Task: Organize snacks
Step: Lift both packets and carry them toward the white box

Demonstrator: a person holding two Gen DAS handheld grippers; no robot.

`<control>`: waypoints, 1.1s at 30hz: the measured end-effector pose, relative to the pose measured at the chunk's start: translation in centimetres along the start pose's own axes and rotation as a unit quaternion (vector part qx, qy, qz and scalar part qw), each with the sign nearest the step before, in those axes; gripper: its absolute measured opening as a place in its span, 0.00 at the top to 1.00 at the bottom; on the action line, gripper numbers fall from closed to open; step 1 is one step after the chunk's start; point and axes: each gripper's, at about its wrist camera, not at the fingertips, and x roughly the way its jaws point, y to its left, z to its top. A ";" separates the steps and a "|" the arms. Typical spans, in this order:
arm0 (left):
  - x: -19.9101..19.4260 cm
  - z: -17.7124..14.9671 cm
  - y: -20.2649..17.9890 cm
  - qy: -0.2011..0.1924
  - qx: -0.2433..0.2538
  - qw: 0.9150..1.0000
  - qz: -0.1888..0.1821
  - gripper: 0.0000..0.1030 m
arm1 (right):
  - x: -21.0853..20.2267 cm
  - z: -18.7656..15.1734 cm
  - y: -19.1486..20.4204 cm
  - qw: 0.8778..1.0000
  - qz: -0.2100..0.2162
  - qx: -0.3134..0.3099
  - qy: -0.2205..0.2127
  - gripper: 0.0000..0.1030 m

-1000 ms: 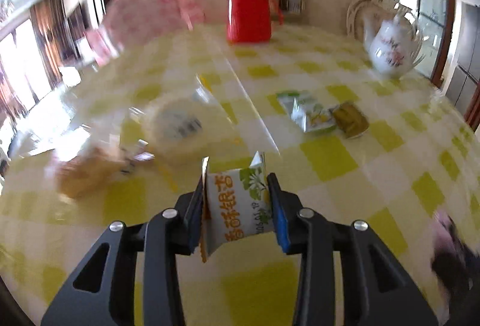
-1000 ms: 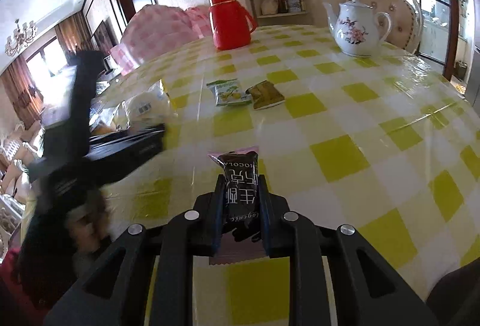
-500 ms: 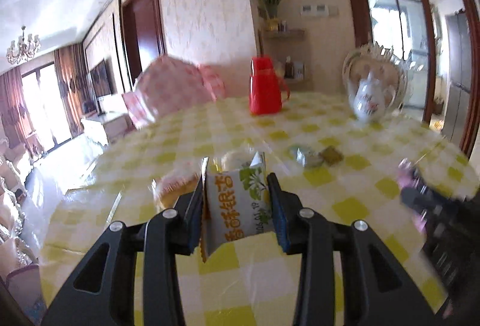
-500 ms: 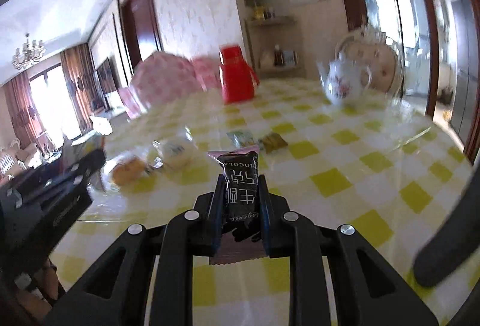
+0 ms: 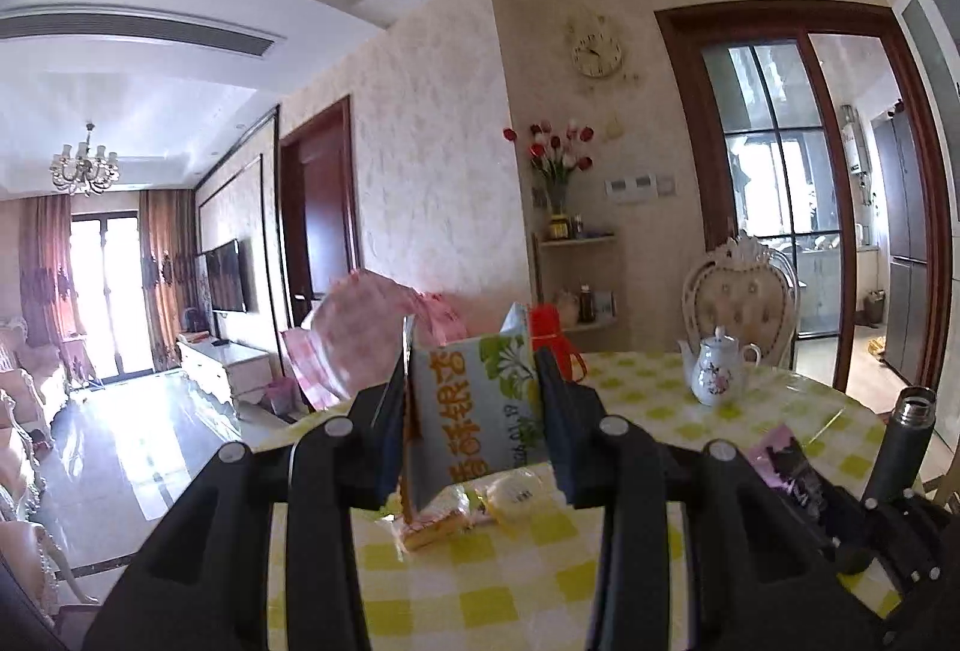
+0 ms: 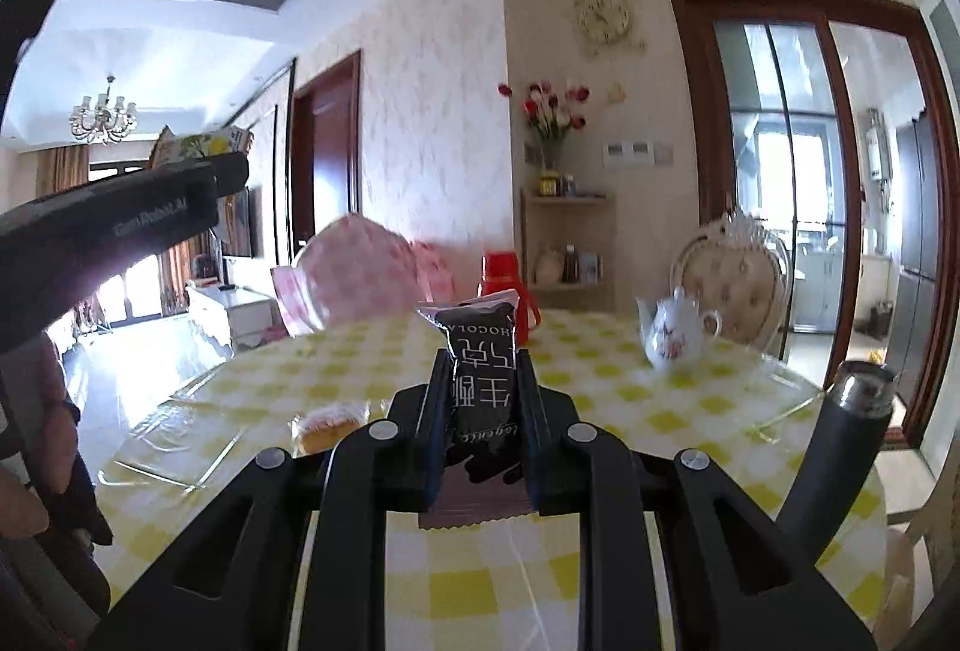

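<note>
Our left gripper [image 5: 474,411] is clamped on a white snack packet [image 5: 474,405] printed with orange Chinese characters and green leaves; part of a date stamp shows, too small to read fully. Our right gripper [image 6: 483,423] is clenched tight on a black chocolate bar wrapper [image 6: 483,381], where "HOCOLA" shows upside down. Both are held above the yellow-checked table [image 6: 690,411]. A wrapped cake [image 6: 330,426] lies near its left edge, partly hidden behind the fingers.
</note>
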 end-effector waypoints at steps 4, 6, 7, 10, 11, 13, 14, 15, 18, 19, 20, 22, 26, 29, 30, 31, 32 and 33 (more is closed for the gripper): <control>-1.9 0.4 1.0 -0.006 -0.007 1.000 0.005 0.62 | -2.0 1.0 1.1 1.000 0.003 -0.008 -0.018 0.80; -2.8 0.6 1.8 -0.009 -0.011 1.000 0.005 0.62 | -3.0 1.3 1.7 1.000 0.005 -0.012 -0.026 0.80; -3.2 0.7 2.1 -0.012 -0.012 1.000 0.007 0.62 | -3.5 1.6 2.1 0.999 0.006 -0.014 -0.031 0.80; -4.4 0.9 3.0 -0.020 -0.015 1.000 0.012 0.62 | -4.7 2.1 3.2 0.999 0.010 -0.021 -0.043 0.80; -4.6 0.9 3.4 -0.022 -0.015 1.000 0.014 0.62 | -4.9 2.2 3.5 0.999 0.011 -0.023 -0.046 0.80; -5.2 1.0 4.4 -0.024 -0.019 0.999 0.018 0.62 | -5.6 2.6 4.4 0.998 0.015 -0.030 -0.053 0.80; -5.5 1.0 5.0 -0.025 -0.022 0.999 0.021 0.62 | -5.8 2.7 4.9 0.998 0.019 -0.035 -0.056 0.80; -5.8 0.9 5.6 -0.026 -0.026 0.999 0.025 0.62 | -6.0 2.8 5.4 0.997 0.022 -0.038 -0.057 0.80; -6.7 0.8 7.9 -0.027 -0.036 0.998 0.040 0.62 | -6.6 3.1 7.3 0.996 0.037 -0.049 -0.062 0.80; -6.9 0.7 8.8 -0.026 -0.039 0.998 0.047 0.62 | -6.8 3.2 8.2 0.995 0.045 -0.054 -0.064 0.80; -7.1 0.6 9.6 -0.025 -0.042 0.998 0.051 0.62 | -6.7 3.2 8.8 0.995 0.051 -0.057 -0.064 0.80; -7.5 0.1 11.6 -0.022 -0.047 0.996 0.067 0.62 | -6.9 3.1 10.9 0.993 0.068 -0.067 -0.065 0.80; -8.0 -0.5 15.6 -0.014 -0.057 0.994 0.095 0.62 | -6.9 2.7 14.9 0.989 0.107 -0.087 -0.061 0.80; -8.5 -1.7 18.7 0.003 -0.056 0.991 0.123 0.62 | -6.4 2.1 18.4 0.983 0.149 -0.097 -0.046 0.80; -8.7 -2.5 19.9 0.014 -0.051 0.989 0.135 0.62 | -6.2 1.6 19.8 0.980 0.168 -0.102 -0.036 0.80; -9.0 -3.4 21.3 0.029 -0.046 0.987 0.149 0.62 | -5.9 0.9 21.3 0.976 0.189 -0.107 -0.021 0.80; -9.2 -4.1 22.5 0.041 -0.045 0.986 0.158 0.62 | -5.8 0.3 22.7 0.972 0.206 -0.110 -0.008 0.80; -9.6 -5.1 24.1 0.059 -0.047 0.983 0.166 0.62 | -5.5 -0.7 24.2 0.966 0.229 -0.118 0.012 0.80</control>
